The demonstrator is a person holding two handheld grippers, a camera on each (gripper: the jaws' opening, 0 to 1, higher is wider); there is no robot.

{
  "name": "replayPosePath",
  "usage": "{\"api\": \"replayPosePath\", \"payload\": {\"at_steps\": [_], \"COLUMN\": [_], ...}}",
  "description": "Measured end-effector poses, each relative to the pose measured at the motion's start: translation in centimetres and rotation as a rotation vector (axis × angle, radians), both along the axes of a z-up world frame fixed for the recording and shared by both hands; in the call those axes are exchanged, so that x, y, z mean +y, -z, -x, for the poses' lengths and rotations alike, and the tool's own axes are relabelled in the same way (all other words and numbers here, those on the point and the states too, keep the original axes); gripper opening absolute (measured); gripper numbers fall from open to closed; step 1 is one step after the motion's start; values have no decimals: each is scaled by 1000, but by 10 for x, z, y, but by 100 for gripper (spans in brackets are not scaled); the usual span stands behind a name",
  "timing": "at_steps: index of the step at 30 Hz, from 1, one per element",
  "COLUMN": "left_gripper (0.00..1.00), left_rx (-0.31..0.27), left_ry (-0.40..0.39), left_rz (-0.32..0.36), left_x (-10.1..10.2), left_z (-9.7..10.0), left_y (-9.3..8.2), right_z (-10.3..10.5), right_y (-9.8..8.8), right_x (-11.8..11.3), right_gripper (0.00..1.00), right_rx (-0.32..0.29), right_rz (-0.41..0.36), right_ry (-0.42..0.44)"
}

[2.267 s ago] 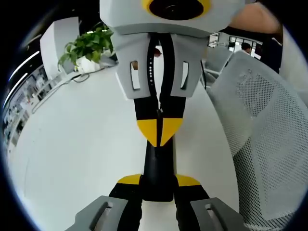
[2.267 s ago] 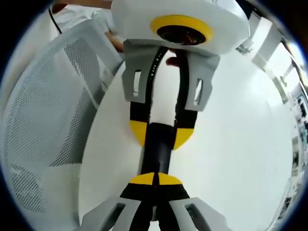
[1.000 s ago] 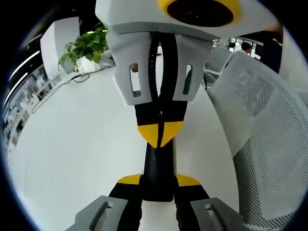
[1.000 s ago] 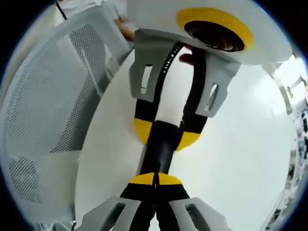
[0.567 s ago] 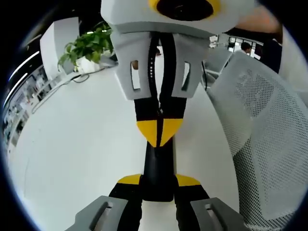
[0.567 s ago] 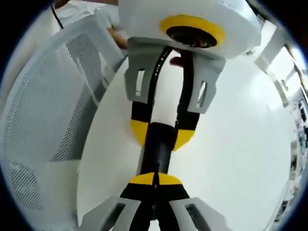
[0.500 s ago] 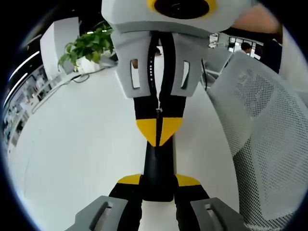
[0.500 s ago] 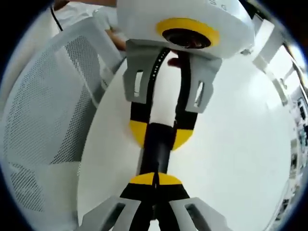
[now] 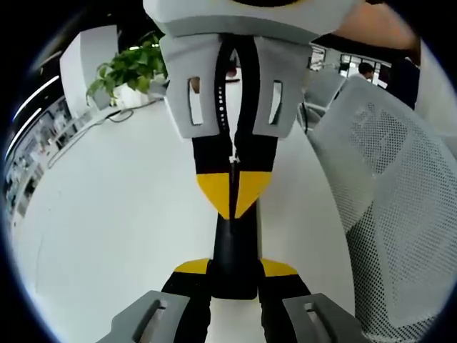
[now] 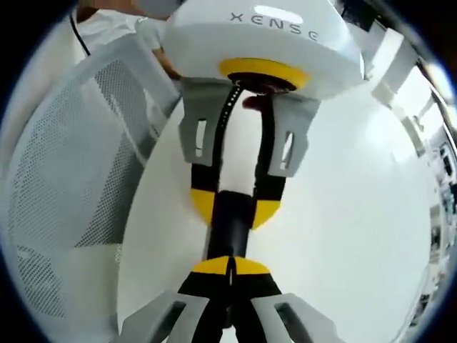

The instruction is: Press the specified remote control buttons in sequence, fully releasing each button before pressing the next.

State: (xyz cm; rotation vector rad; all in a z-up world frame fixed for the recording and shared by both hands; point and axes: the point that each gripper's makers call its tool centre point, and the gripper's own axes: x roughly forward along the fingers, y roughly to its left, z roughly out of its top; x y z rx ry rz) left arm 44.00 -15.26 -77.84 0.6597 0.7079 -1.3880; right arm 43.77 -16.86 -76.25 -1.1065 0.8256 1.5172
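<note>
Jaws: left gripper (image 9: 234, 270) clamps the remote (image 9: 234, 246); right gripper (image 10: 229, 266), closed, now presses farther along it.

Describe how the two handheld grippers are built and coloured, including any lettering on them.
Both match. The left gripper has black jaws tipped with yellow pads, on pale grey slotted brackets. The right gripper has the same black jaws, yellow tips and grey slotted brackets. Seen from the right gripper view, the left one's white rounded housing carries a yellow ring and grey "XENSE" lettering.

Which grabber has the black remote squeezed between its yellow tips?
The left gripper: its yellow tips sit apart with the black remote between them. The right gripper has its tips pinched together, nothing between.
</note>
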Motion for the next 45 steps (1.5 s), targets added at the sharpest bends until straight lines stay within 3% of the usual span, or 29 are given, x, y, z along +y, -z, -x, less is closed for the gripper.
{"api": "replayPosePath", "payload": {"at_steps": [37,45], "left_gripper": [25,25], "left_rx": [2,3], "left_ry": [4,7], "left_rz": [5,5], "left_x": [0,0], "left_z": [0,0], "left_y": [0,0], "right_z": [1,2], "right_y": [10,9], "right_x": [6,6], "right_gripper": [0,0], "right_rx": [-5,7], "right_rz": [62,44], "right_ry": [-66,-42]}}
